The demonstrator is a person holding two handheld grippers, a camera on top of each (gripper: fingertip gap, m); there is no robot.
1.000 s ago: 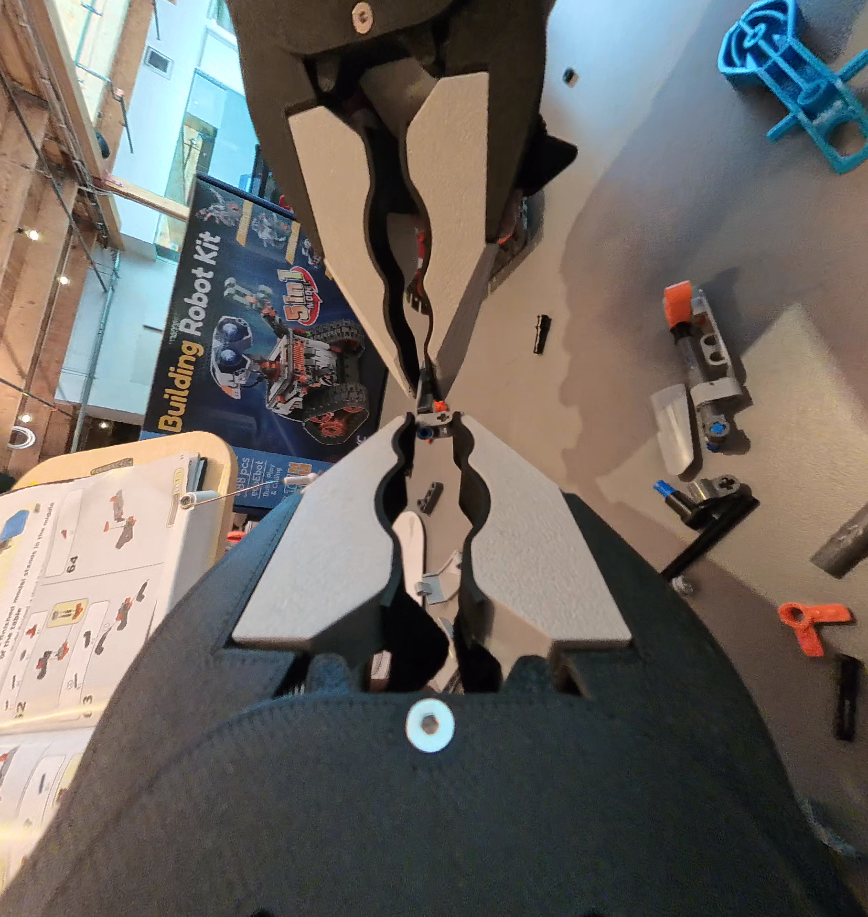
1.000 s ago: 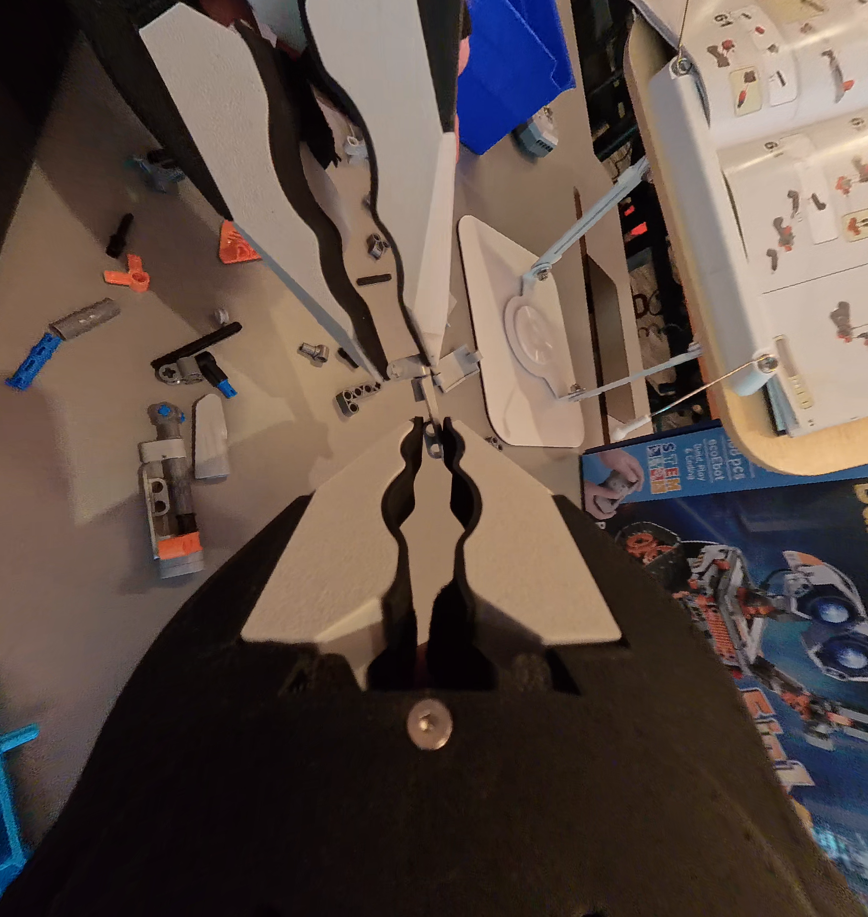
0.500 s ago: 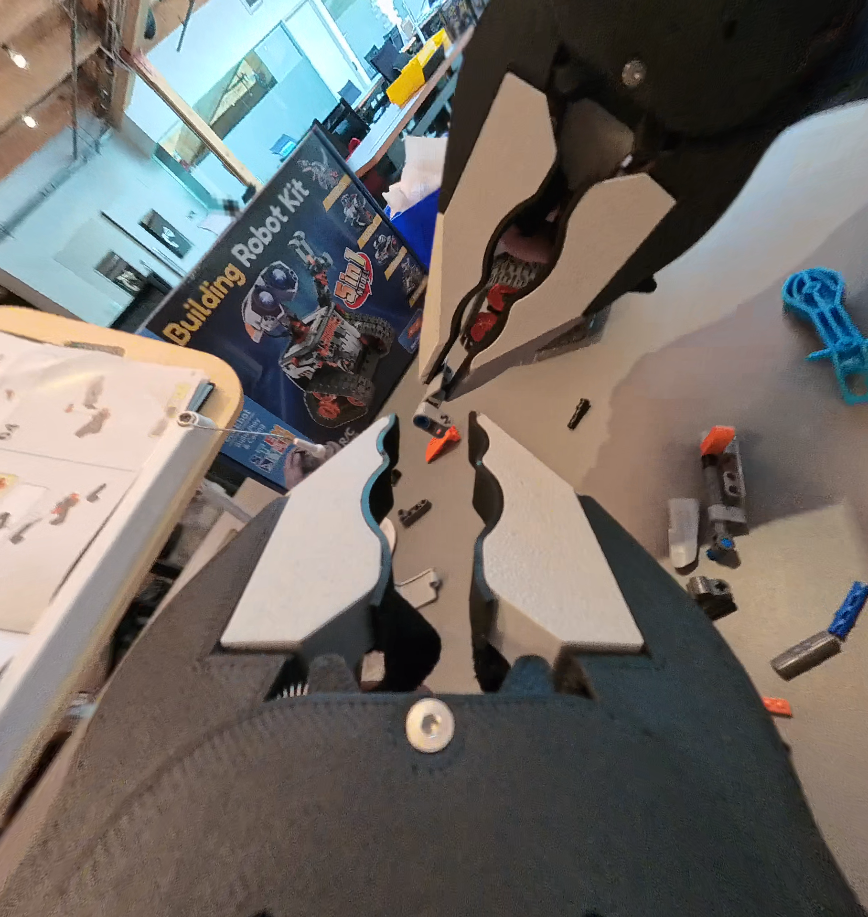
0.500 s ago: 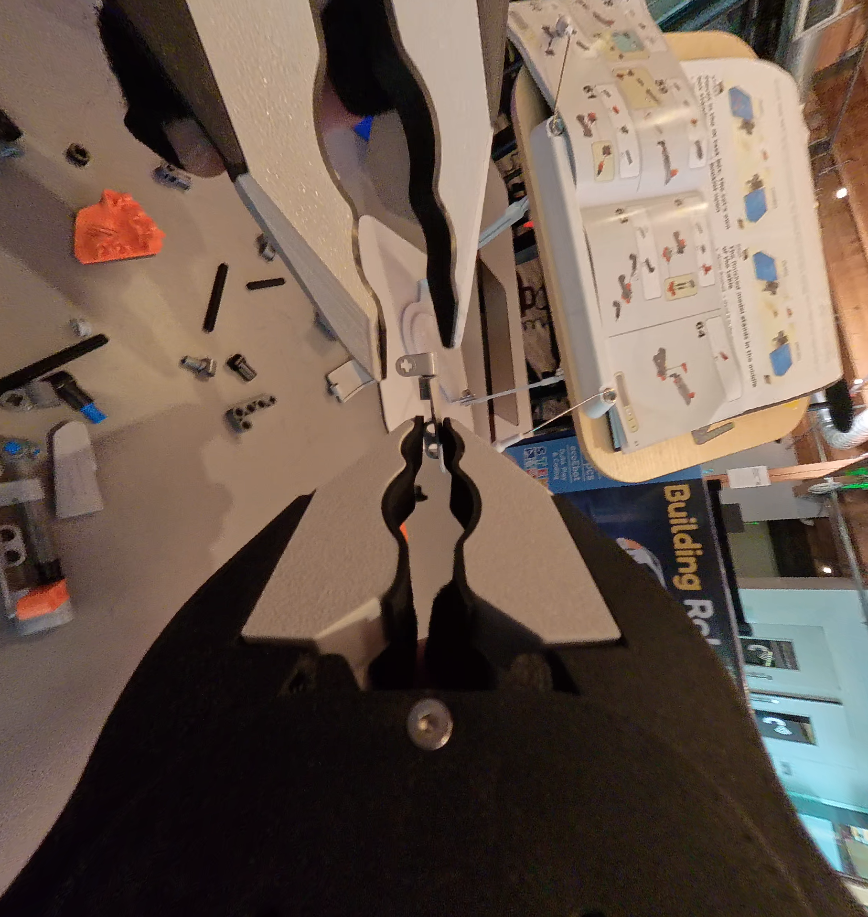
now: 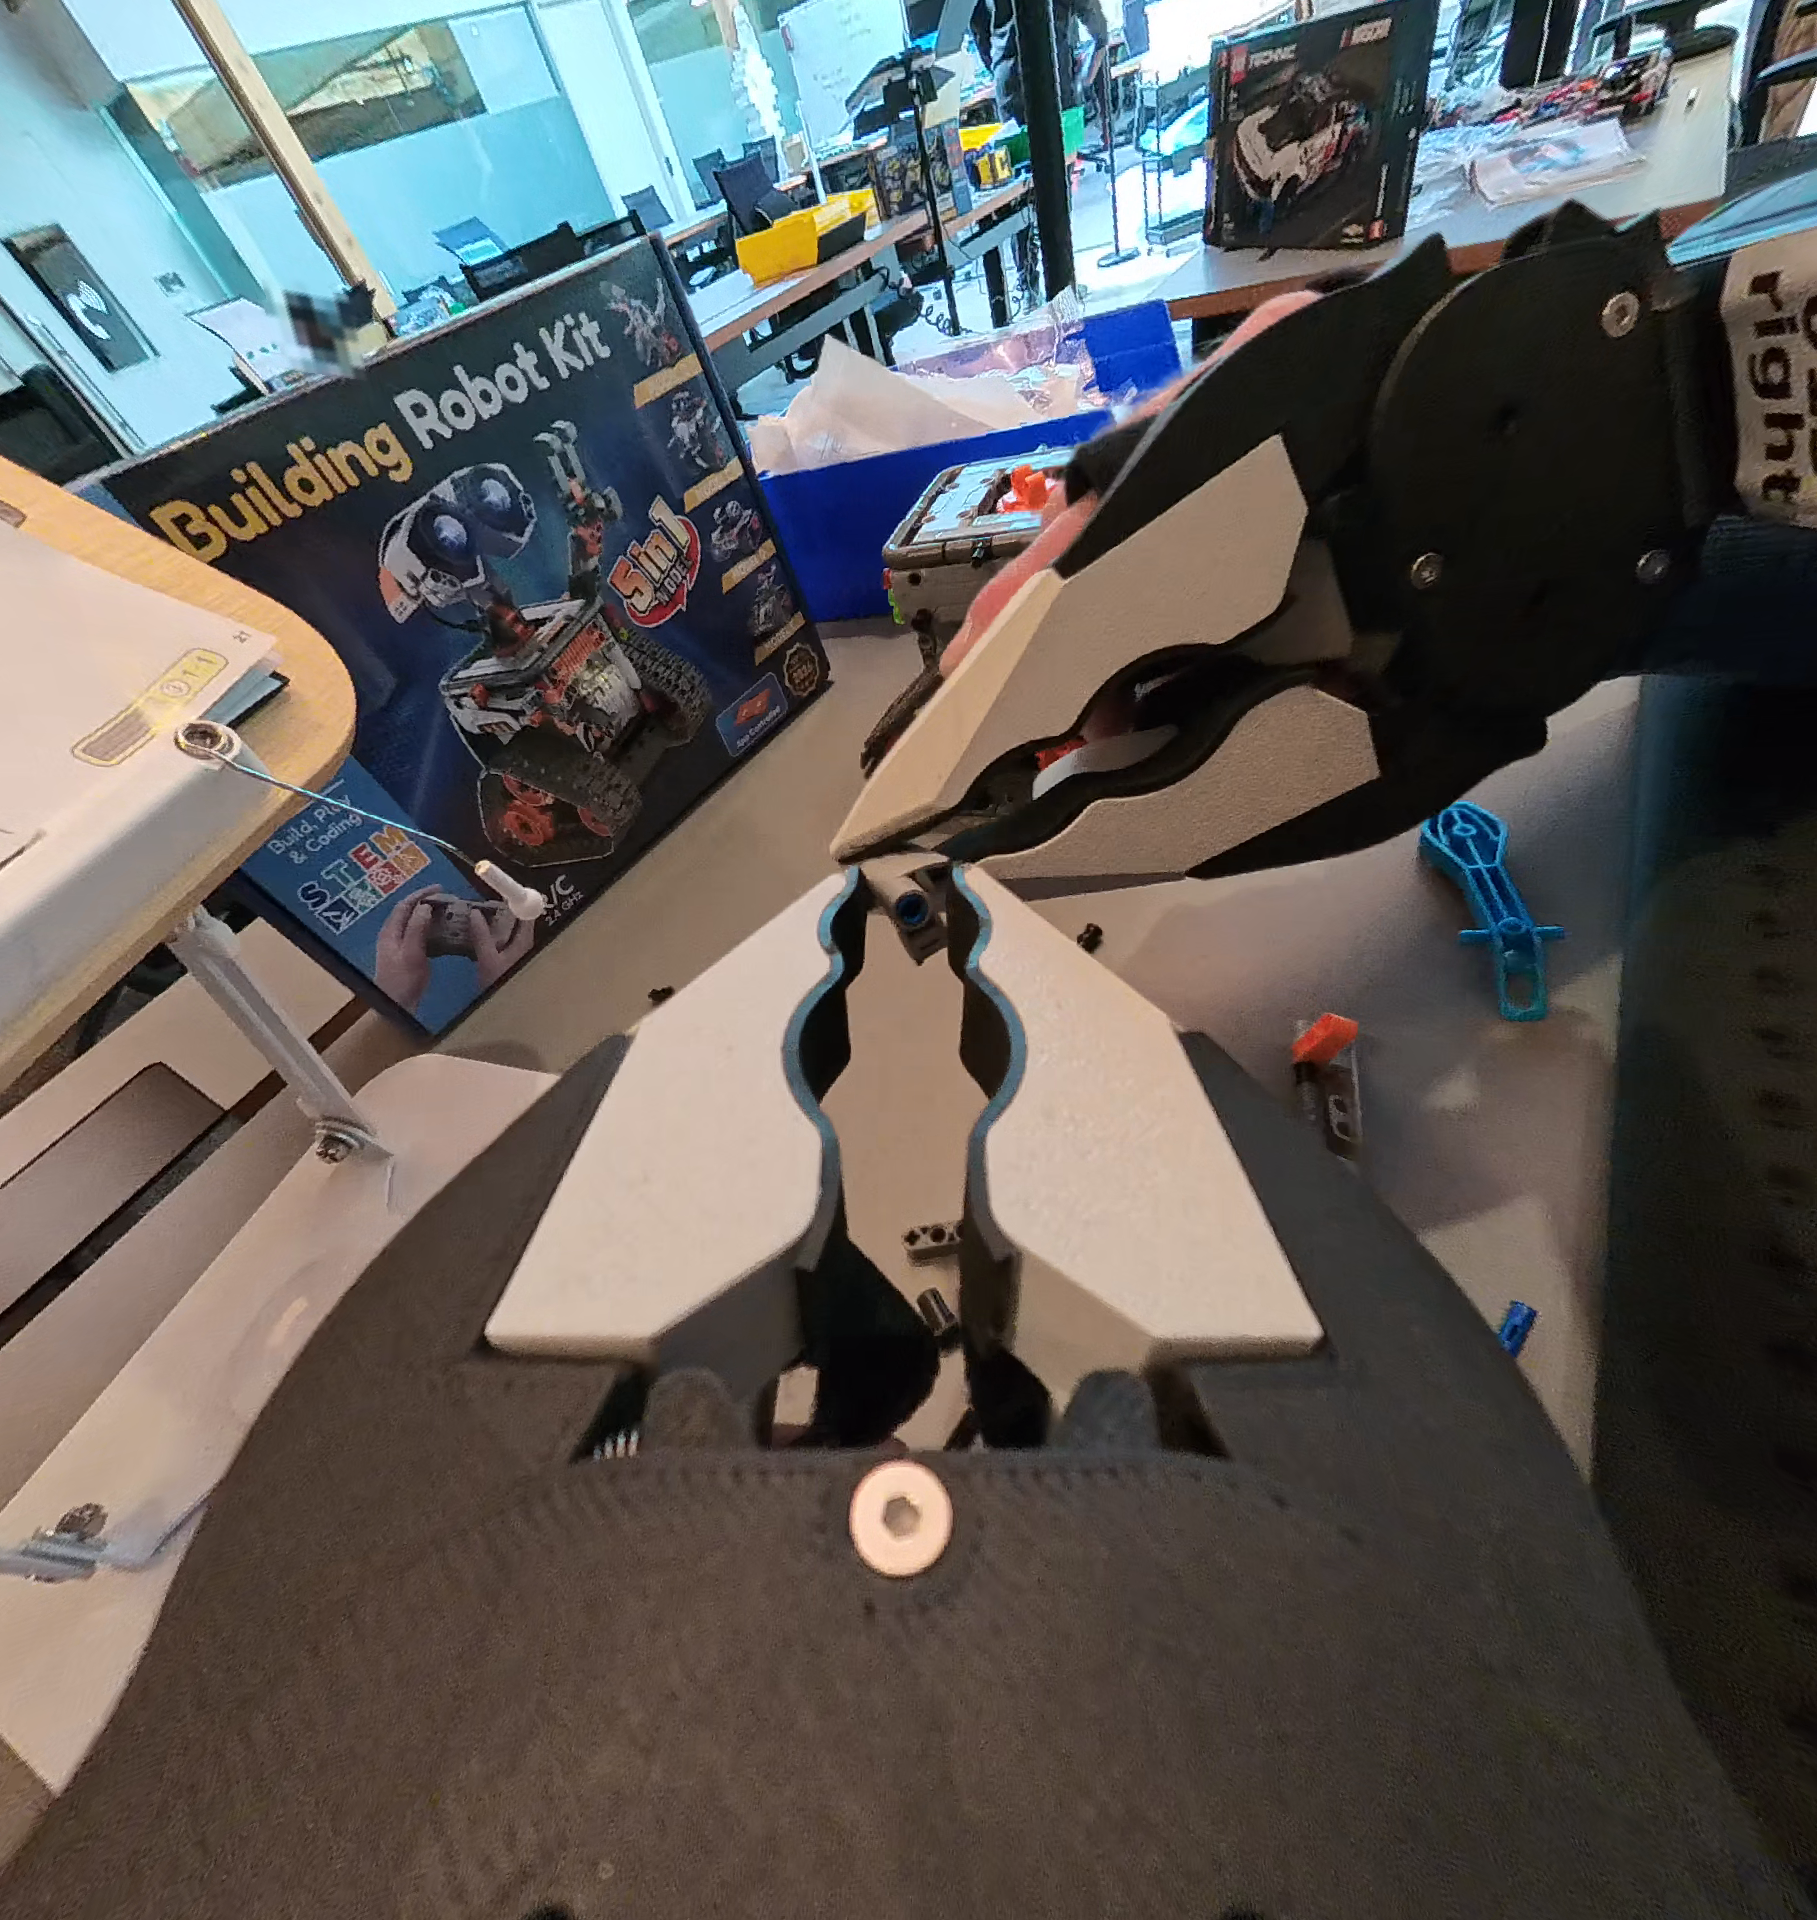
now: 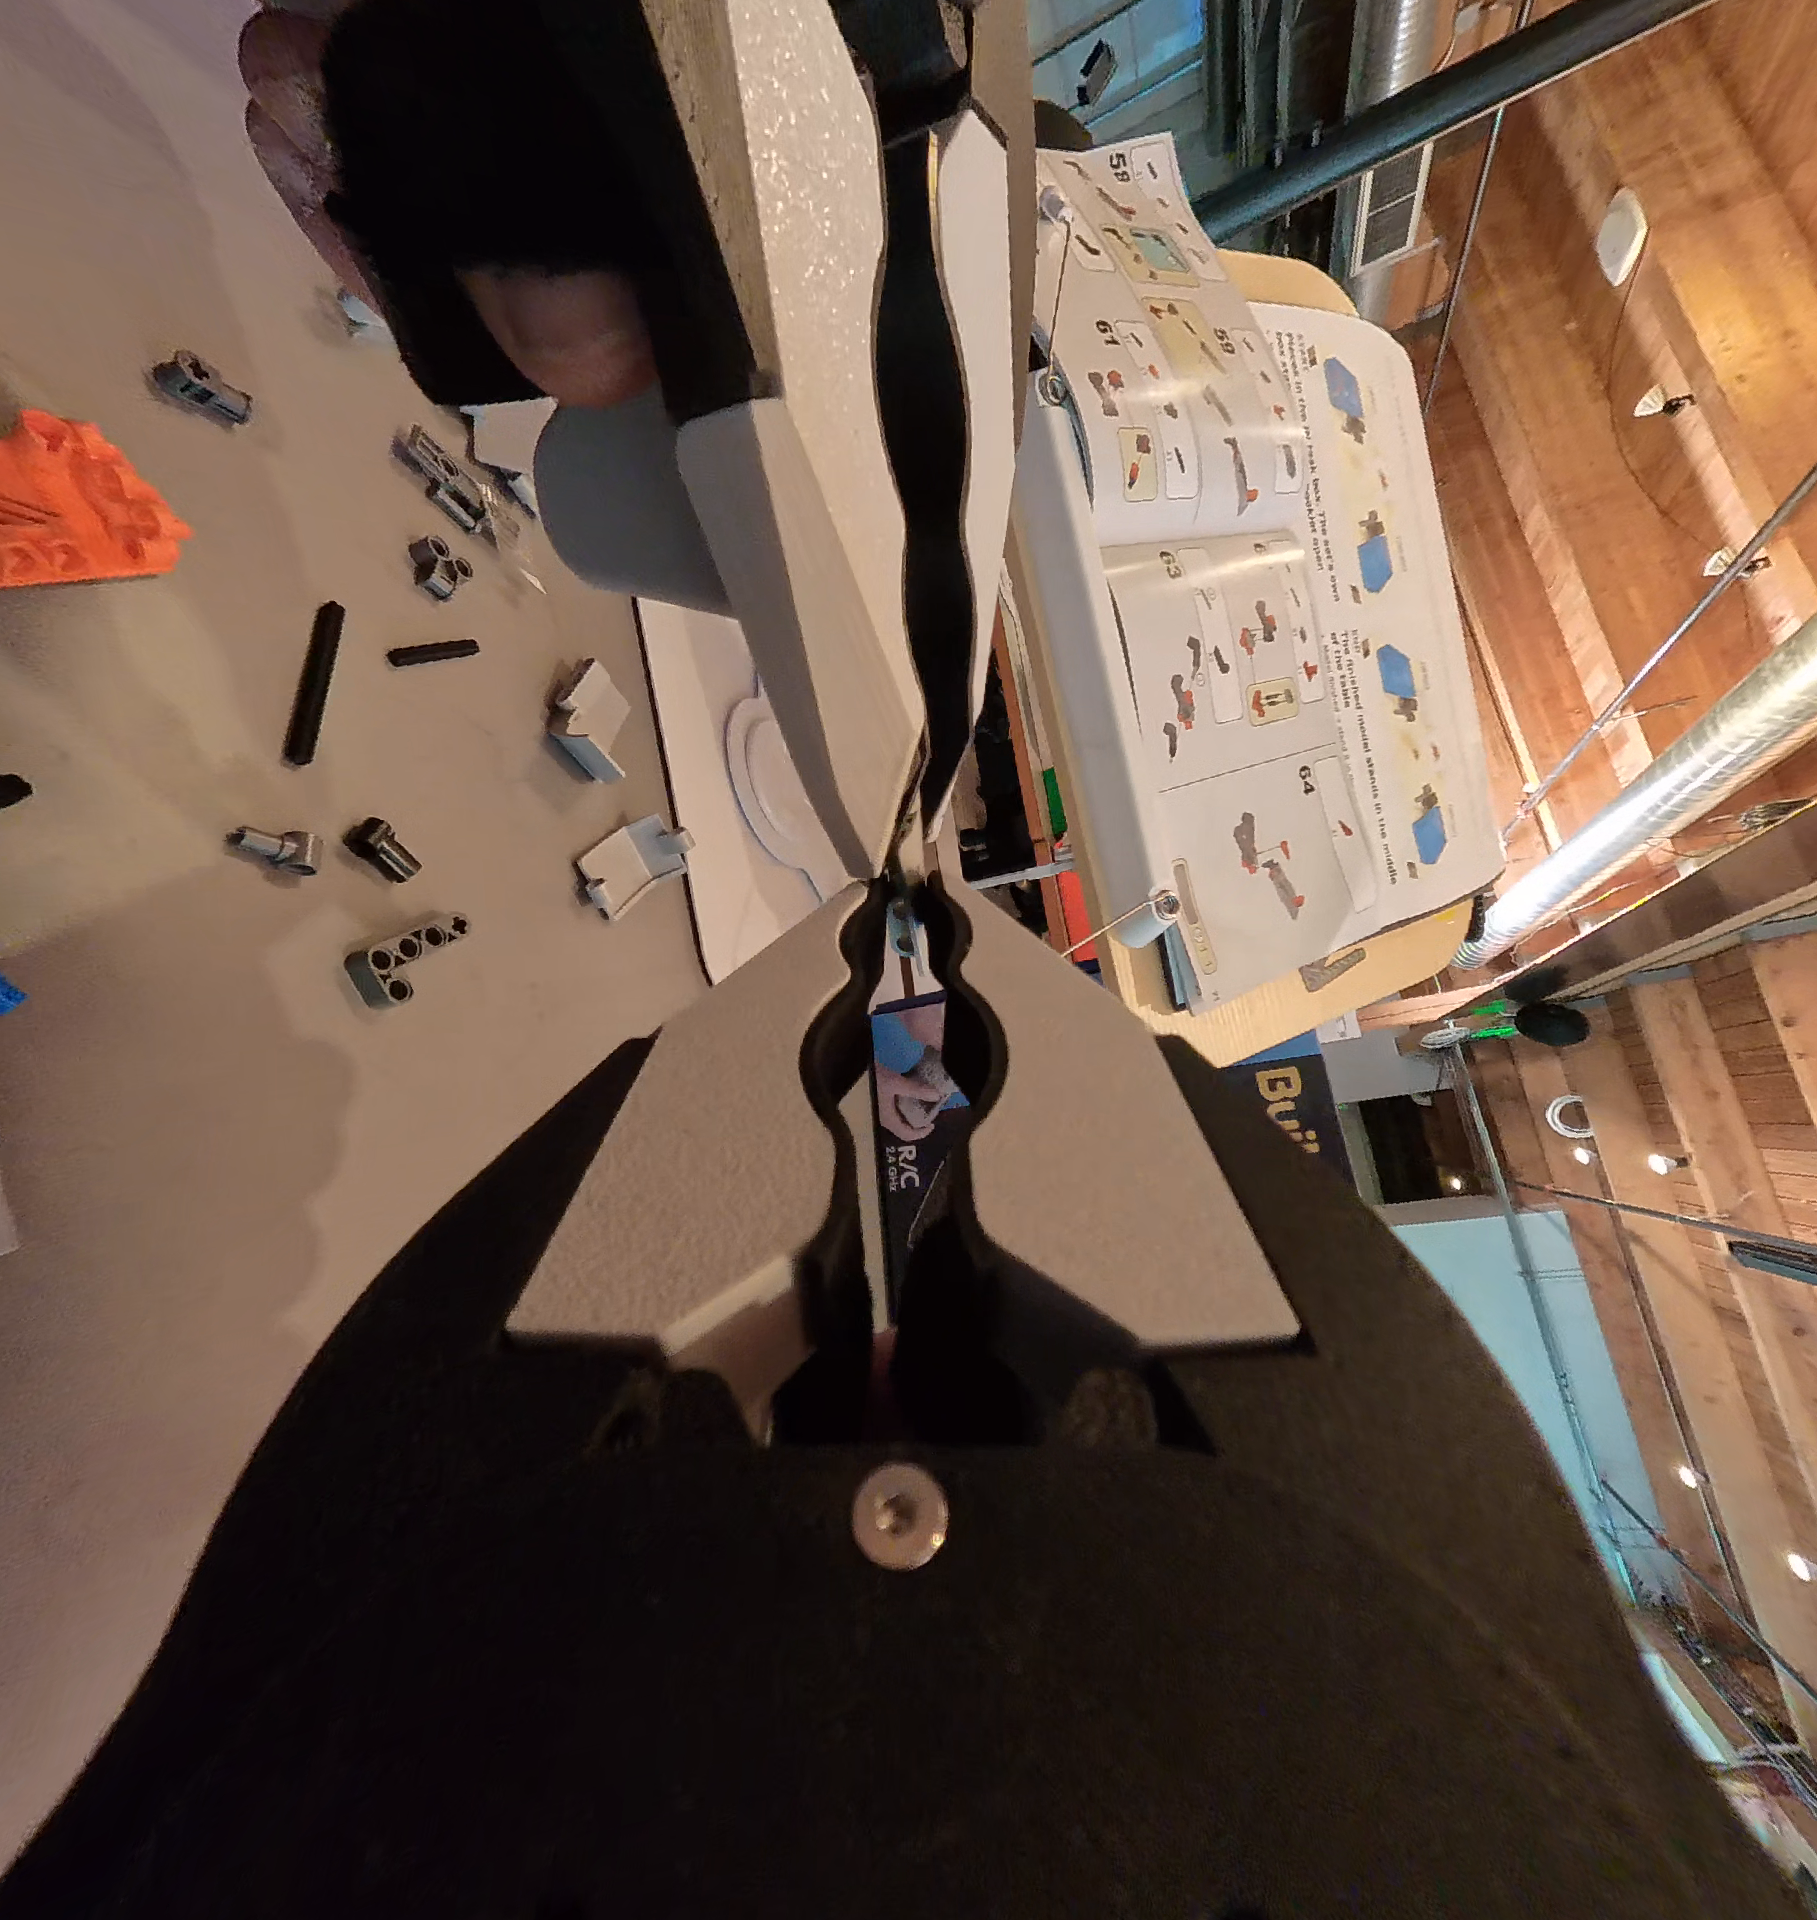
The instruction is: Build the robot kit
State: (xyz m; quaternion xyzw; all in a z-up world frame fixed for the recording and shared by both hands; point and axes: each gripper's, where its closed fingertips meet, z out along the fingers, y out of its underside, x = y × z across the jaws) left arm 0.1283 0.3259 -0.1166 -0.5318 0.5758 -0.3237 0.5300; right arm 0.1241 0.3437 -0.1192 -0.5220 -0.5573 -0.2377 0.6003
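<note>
Both tongs meet tip to tip above the grey table [image 5: 738, 883]. Left tongs [image 5: 906, 902] stand a narrow gap apart, with a small grey piece with a blue pin [image 5: 909, 914] between the tips; whether they press it, I cannot tell. Right tongs [image 6: 902, 896] are nearly closed, pinching that same small piece [image 6: 902, 925]. Behind stands a robot kit box [image 5: 488, 623], beside a booklet stand [image 6: 1247, 644]. Loose parts lie below: an orange wedge [image 6: 47, 504], a blue tool [image 5: 1486, 904], a grey L-beam [image 6: 400, 961].
</note>
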